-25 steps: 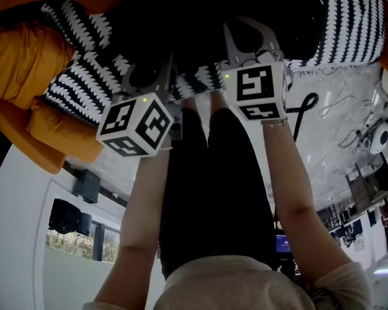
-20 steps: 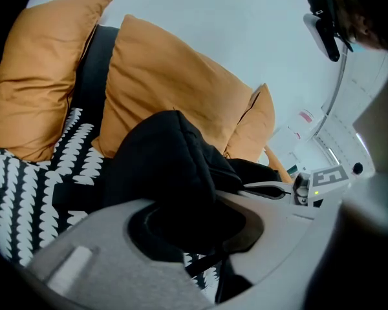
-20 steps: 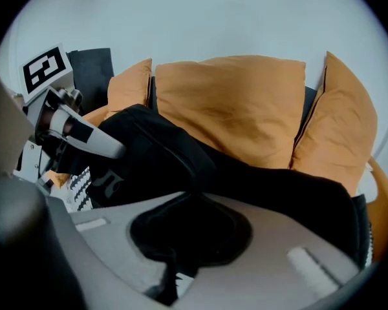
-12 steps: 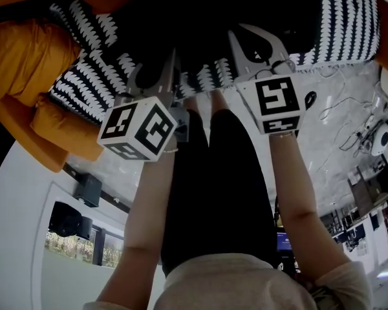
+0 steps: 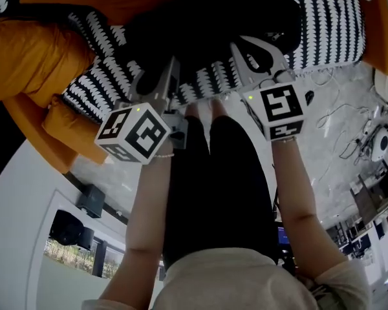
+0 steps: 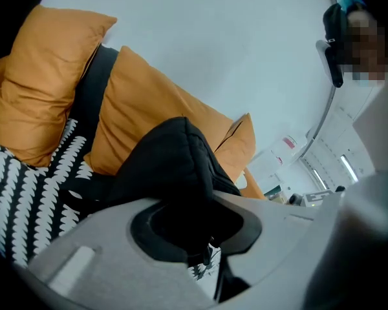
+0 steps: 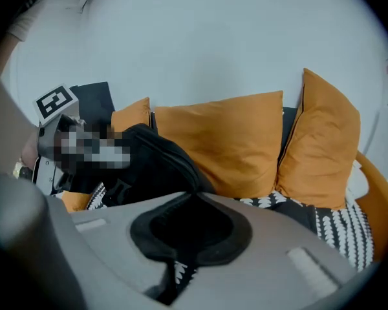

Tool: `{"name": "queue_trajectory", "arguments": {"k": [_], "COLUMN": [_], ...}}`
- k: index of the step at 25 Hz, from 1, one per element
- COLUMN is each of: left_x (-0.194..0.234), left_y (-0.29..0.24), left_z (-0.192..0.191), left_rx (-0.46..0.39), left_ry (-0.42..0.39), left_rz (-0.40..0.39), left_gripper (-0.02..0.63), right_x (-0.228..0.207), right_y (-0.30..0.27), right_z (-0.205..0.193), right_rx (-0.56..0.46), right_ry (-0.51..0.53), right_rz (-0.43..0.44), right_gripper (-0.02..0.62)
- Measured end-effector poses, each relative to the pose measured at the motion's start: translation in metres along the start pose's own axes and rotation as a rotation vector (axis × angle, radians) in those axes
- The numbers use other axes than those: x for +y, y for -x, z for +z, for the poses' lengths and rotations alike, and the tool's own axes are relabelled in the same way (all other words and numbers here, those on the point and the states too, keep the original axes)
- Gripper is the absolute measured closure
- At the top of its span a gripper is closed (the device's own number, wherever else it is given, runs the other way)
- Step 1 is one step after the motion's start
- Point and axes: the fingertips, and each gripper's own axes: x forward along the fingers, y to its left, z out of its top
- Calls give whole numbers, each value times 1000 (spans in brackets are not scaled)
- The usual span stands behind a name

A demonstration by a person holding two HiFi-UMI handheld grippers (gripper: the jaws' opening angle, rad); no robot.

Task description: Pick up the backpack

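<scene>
— What did we have in the head view?
— The backpack (image 5: 207, 31) lay on the patterned throw (image 5: 323, 24) over the orange sofa (image 5: 32, 57). We had the left gripper (image 5: 158, 76) and the right gripper (image 5: 255, 50) side by side at its near edge.

— And in the left gripper view?
— Our jaws were clamped on a fold of the black fabric. It bulged up between them in front of the orange cushions (image 6: 45, 76).

— The right gripper view?
— Much the same. The jaws were drawn together with their tips almost meeting, and dark backpack material was pinched in the hollow between them. A sliver of the patterned throw showed below.

— So how far along were we?
— We judged the grip made on both sides. The lift itself was left to do. Most of the bag seemed to rest on the sofa, though we could not tell whether its near edge had come clear of the throw.
</scene>
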Motion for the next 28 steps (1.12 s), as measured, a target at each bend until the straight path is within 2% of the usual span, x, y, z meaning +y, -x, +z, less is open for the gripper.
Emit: {"name": "queue_trajectory", "arguments": {"k": [4, 10, 16, 19, 28], "left_x": [-19, -46, -87, -107, -151], "left_y": [18, 36, 67, 87, 132], "left_z": [16, 40, 63, 78, 108], "left_rx": [-17, -45, -72, -96, -150], "left_ry": [-12, -38, -107, -114, -155], "left_rz": [-28, -60, -108, -129, -175], "left_gripper": [534, 534, 534, 534, 534], "right_x": [3, 2, 4, 9, 24], "right_y": [19, 48, 95, 120, 172], "right_z": [18, 45, 70, 88, 127], "right_rx": [-3, -33, -62, -86, -229], "right_ry": [16, -15, -50, -51, -145], "right_rz": [-3, -13, -49, -46, -54], "right_gripper": [575, 575, 575, 575, 575]}}
